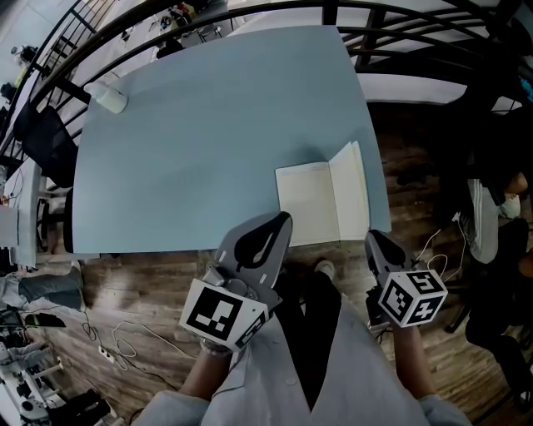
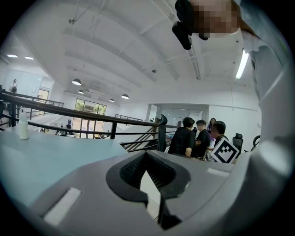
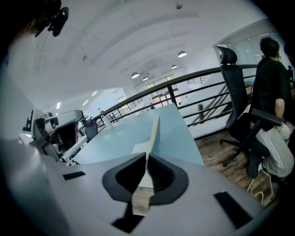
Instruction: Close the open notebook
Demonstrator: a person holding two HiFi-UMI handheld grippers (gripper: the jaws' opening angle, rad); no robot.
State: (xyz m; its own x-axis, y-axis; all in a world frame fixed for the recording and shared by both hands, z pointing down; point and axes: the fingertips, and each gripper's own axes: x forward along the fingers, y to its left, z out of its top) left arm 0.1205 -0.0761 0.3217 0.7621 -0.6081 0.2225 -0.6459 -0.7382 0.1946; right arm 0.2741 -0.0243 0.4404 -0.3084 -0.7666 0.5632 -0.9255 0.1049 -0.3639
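The open notebook (image 1: 306, 204) lies at the near right edge of the blue table (image 1: 200, 150), blank pages up. Its left page is flat; the right leaf (image 1: 353, 193) stands tilted up from the spine. My right gripper (image 1: 372, 239) is at that leaf's near corner. In the right gripper view the leaf (image 3: 154, 131) runs edge-on into the closed jaws of the right gripper (image 3: 147, 156). My left gripper (image 1: 281, 223) is shut, its tip over the left page's near corner. In the left gripper view, white page (image 2: 150, 186) shows under the left gripper (image 2: 146, 154).
A white bottle (image 1: 108, 98) stands at the table's far left corner, also in the left gripper view (image 2: 23, 124). A black railing (image 1: 400, 25) curves behind the table. A seated person (image 1: 500, 208) and office chair (image 3: 235, 92) are on the right. Cables (image 1: 117, 341) lie on the wooden floor.
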